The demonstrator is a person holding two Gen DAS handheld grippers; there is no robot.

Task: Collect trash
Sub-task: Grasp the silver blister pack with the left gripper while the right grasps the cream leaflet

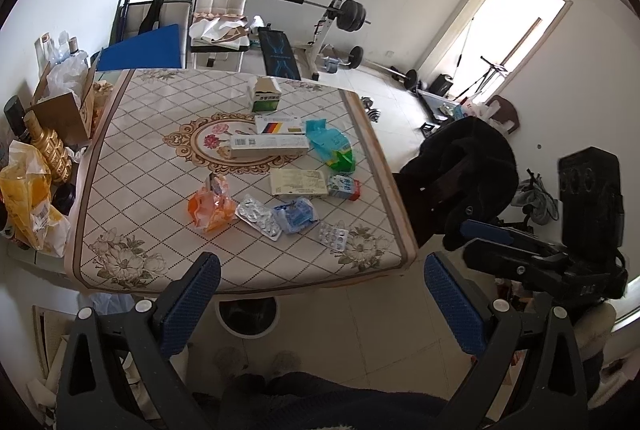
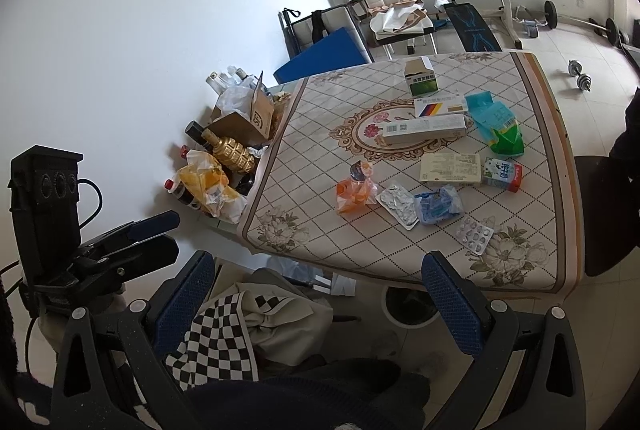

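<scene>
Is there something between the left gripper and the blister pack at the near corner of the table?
Nothing visible stands in the way. The left gripper hangs open in front of the table's near edge, and the blister pack lies flat by the near right corner, with only bare tablecloth before it. The bin is below, under the table.

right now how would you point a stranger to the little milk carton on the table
Start at the patterned table and go to its right edge. The small white and blue milk carton with a red end lies on its side there, touching the flat cream box, below the green wrapper.
</scene>
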